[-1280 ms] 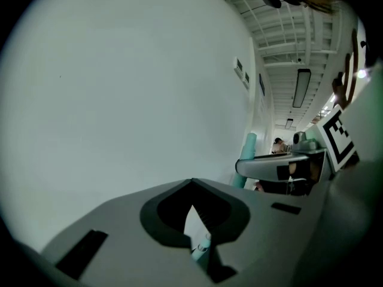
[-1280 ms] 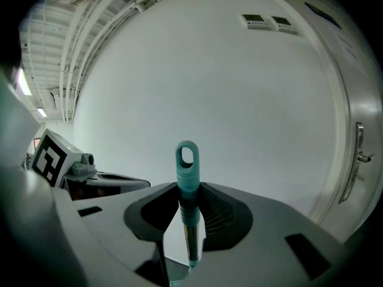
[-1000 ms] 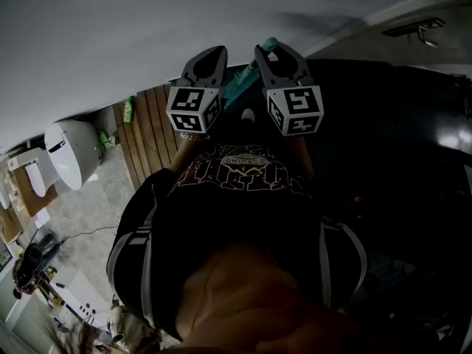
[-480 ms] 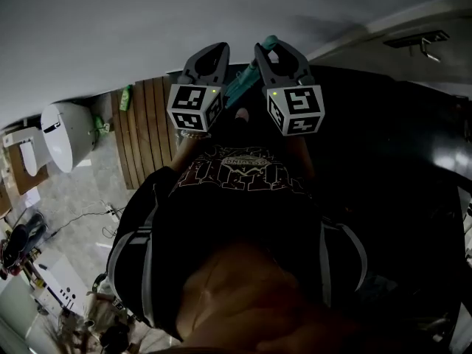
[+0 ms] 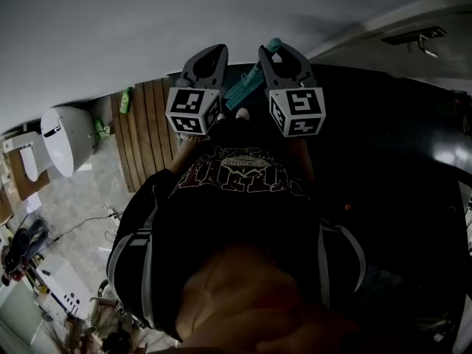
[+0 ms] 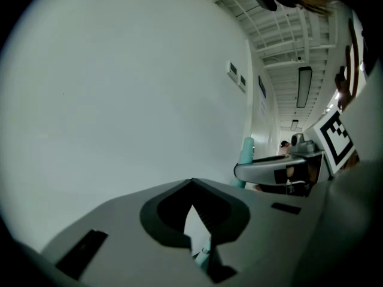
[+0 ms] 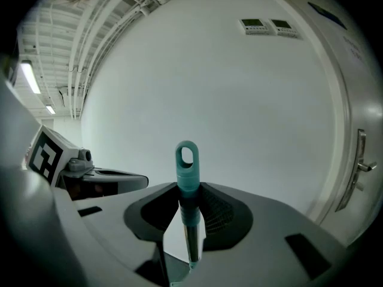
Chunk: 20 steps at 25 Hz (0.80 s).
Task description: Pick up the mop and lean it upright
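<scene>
The mop's teal handle (image 5: 245,87) slants between my two grippers, which are raised in front of a white wall. In the right gripper view its looped end (image 7: 187,158) stands straight up between the jaws, and my right gripper (image 7: 190,220) is shut on the pole just below that end. My right gripper (image 5: 274,53) is up beside my left gripper (image 5: 211,54). The jaws of my left gripper (image 6: 195,219) stand a narrow gap apart, with wall showing through and a teal bit low in the gap. The mop's head is hidden.
A wooden slat floor (image 5: 147,131) and a white rounded fixture (image 5: 63,142) lie at the left below me. A white wall (image 5: 147,21) fills the front. A door with a lever handle (image 7: 361,166) is at the right. The floor at the right is dark.
Both grippers and the mop handle stay almost where they were. The floor and the things at the left have shifted in the head view.
</scene>
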{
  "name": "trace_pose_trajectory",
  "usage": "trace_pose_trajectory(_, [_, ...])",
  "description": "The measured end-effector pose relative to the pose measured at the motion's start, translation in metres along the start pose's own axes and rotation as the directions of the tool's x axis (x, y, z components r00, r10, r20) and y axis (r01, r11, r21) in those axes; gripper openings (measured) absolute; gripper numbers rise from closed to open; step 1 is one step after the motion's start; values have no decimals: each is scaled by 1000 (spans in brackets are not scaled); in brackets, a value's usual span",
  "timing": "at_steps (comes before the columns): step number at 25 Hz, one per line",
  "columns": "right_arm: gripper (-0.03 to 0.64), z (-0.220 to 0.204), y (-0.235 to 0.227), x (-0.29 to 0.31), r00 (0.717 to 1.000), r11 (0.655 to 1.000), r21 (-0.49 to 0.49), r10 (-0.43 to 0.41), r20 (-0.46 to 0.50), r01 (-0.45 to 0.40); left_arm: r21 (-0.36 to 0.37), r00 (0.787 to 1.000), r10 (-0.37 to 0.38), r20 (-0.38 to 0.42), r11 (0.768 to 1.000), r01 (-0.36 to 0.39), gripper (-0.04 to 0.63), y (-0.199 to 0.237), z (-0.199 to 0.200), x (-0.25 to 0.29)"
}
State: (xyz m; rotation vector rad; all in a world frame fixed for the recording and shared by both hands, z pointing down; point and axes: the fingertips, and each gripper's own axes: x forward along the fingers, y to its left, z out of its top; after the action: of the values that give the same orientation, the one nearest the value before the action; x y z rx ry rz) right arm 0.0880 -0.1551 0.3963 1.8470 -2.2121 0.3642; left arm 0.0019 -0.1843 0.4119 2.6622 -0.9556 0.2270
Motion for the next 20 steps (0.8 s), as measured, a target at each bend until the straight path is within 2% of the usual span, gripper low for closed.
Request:
trace_pose_trajectory(13, [118, -10, -1, -8, 991, 989, 71, -131, 28, 129, 28, 993, -111, -27, 993, 112, 46, 3, -13, -4])
trace_pose_trajectory(20, [118, -8, -17, -14, 986, 982, 99, -164, 39, 159, 40, 989, -141, -49, 989, 143, 46, -8, -13, 9])
